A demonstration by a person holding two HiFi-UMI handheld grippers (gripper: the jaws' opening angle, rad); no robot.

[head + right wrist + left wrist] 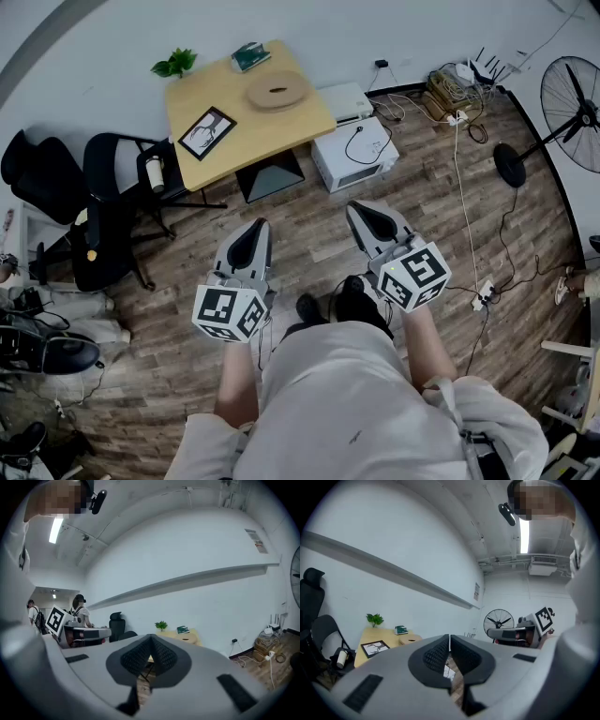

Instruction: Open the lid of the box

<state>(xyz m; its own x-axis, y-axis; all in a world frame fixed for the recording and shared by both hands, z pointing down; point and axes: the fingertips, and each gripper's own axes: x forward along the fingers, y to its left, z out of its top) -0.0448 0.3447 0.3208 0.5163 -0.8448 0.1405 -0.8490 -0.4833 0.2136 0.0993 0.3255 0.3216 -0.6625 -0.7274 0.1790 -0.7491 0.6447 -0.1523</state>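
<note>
pale-shirted torso (347, 403) fills the bottom of the head view, and just ahead of it the left gripper (253, 234) and right gripper (367, 217) are held side by side at about waist height, pointing forward over bare wooden floor (309, 244). each gripper's jaws are pressed together with nothing between them, which its own view confirms for the left gripper (449, 651) and the right gripper (151, 656). this looks like a carrying posture rather than a working one, so i judge the task has not begun. the likeliest box is the flat round wooden container (276, 91), lid on, lying on the light table (202, 112) against the far wall, though the small green item (250, 56) behind it could be the box instead; i cannot tell which. a plant (175, 64) and a framed picture (207, 132) share that table. the container lies well apart from both sets of jaws, ahead and slightly to the left, so the person must close that gap before either gripper can reach the lid.
</note>
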